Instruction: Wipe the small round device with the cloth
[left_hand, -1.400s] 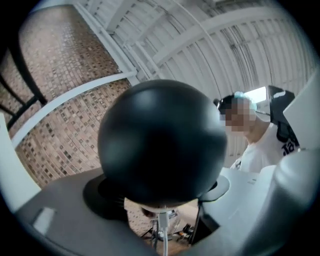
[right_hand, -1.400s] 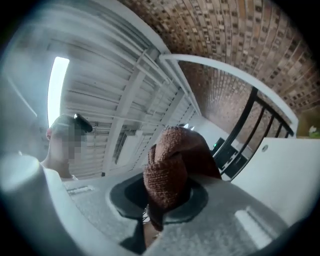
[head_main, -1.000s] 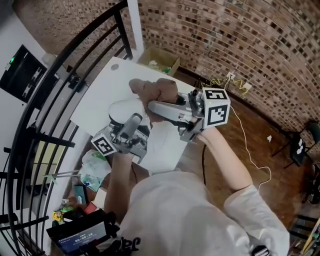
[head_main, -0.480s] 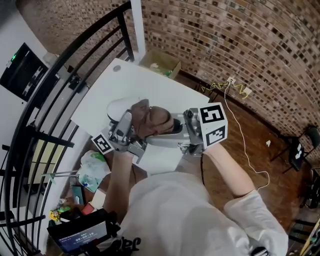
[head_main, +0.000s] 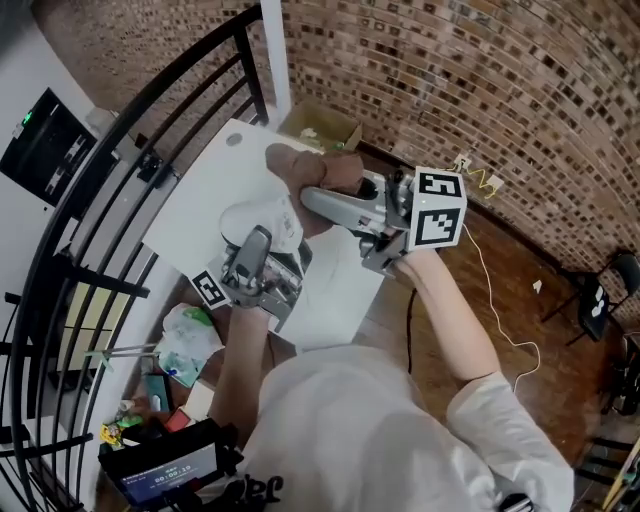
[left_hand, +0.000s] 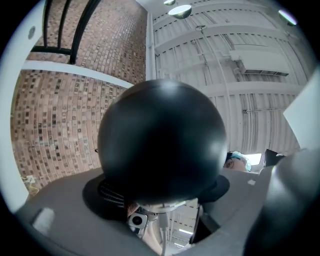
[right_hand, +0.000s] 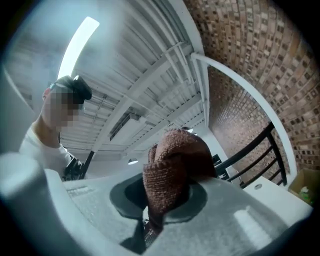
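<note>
**One device, one cloth, two grippers over a white desk**

Two hand-held grippers, each with two jaws and one cube: left marker cube (head_main: 210, 290), right marker cube (head_main: 437, 212).

Left gripper (head_main: 262, 240): jaws about half closed and clamped on the one small round device (head_main: 255, 218). Device raised off the desk (head_main: 190, 200) and tipped upward, over the desk's near half. White casing in the head view; one glossy dark dome filling the left gripper view between the two grey jaws.

Right gripper (head_main: 308, 196): jaws narrow, pinched on the one brown knitted cloth (head_main: 318, 166). Cloth bunched into a single wad standing out past the jaw tips, in mid-air just beyond and to the right of the device. Contact between cloth and device: not discernible in any view.

Surroundings, counted:
- one white desk
- one open cardboard box (head_main: 322, 124) on the floor at the desk's far corner
- one black railing (head_main: 130, 140) along the desk's left side
- one brick wall (head_main: 480, 70) behind
- one yellow cable (head_main: 482, 180) at the foot of that wall
</note>
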